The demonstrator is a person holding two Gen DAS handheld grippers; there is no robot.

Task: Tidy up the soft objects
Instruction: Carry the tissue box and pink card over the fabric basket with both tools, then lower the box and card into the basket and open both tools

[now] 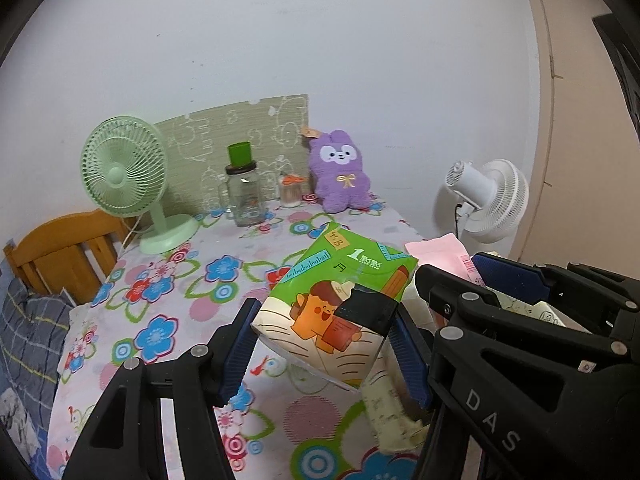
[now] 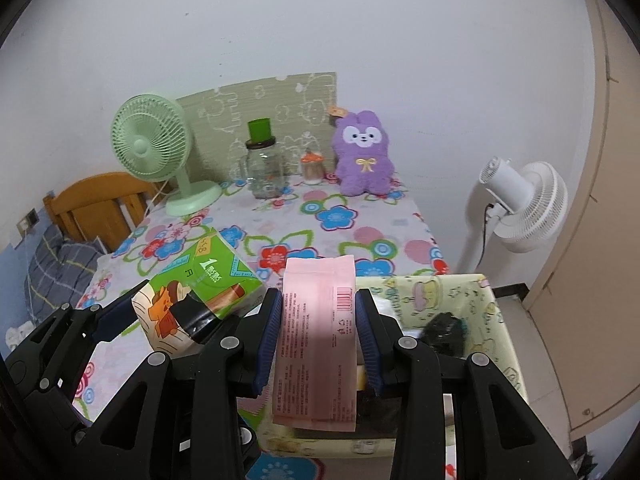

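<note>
My left gripper (image 1: 324,344) is shut on a green tissue pack (image 1: 340,284) with a cartoon print and holds it above the flowered table; the pack also shows in the right wrist view (image 2: 192,300). My right gripper (image 2: 318,340) is shut on a pink tissue pack (image 2: 318,340) and holds it over a pale yellow fabric basket (image 2: 492,312) at the table's near right corner. The pink pack (image 1: 440,252) and the right gripper (image 1: 520,304) show at the right of the left wrist view. A purple plush rabbit (image 1: 340,172) sits upright at the back of the table.
A green desk fan (image 1: 128,176), a glass jar (image 1: 244,196) with a green cup on top and a small jar (image 1: 290,190) stand at the back of the flowered tablecloth (image 1: 168,292). A white floor fan (image 2: 520,204) stands to the right. A wooden headboard (image 1: 60,252) is on the left.
</note>
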